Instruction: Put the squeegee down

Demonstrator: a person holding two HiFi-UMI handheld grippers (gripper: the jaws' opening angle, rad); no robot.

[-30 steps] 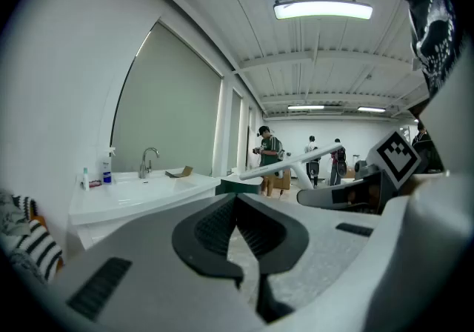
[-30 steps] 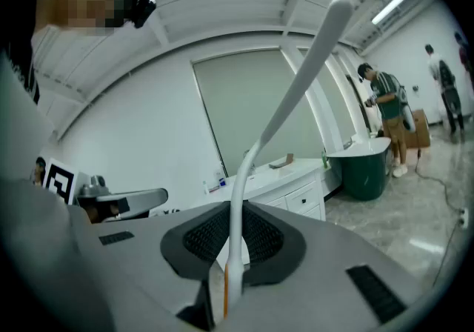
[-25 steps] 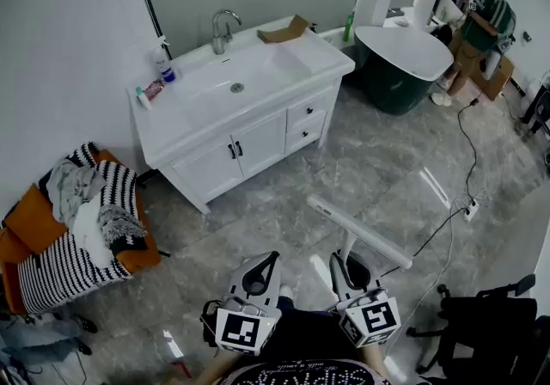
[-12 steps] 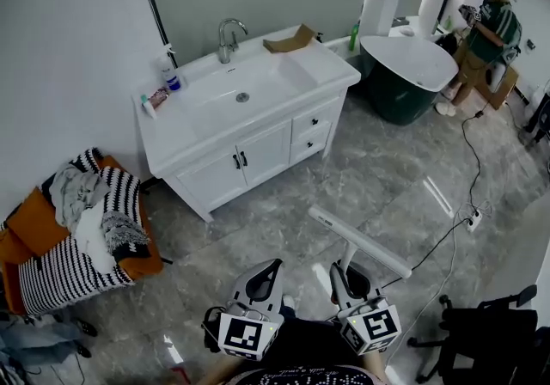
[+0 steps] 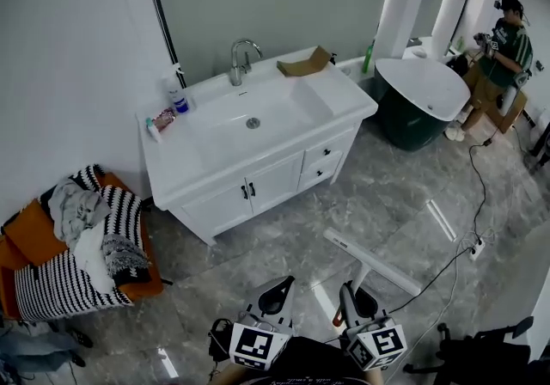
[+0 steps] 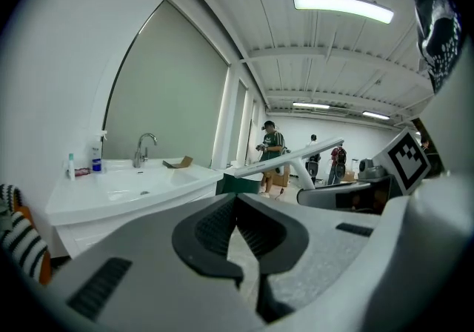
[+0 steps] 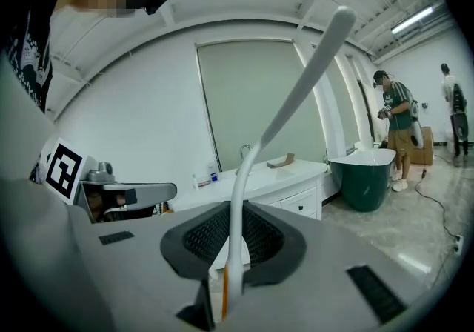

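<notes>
Your right tongs (image 5: 354,296) are clamped on the squeegee (image 5: 372,261) by its thin white handle, so the blade rides crosswise ahead of you, above the floor (image 5: 284,220) and touching nothing. Your left tongs (image 5: 277,289), just beside them, are pressed together on nothing. Farther off, the white table (image 5: 339,98) with its sink (image 5: 215,121) looks a likely place to set it down.
</notes>
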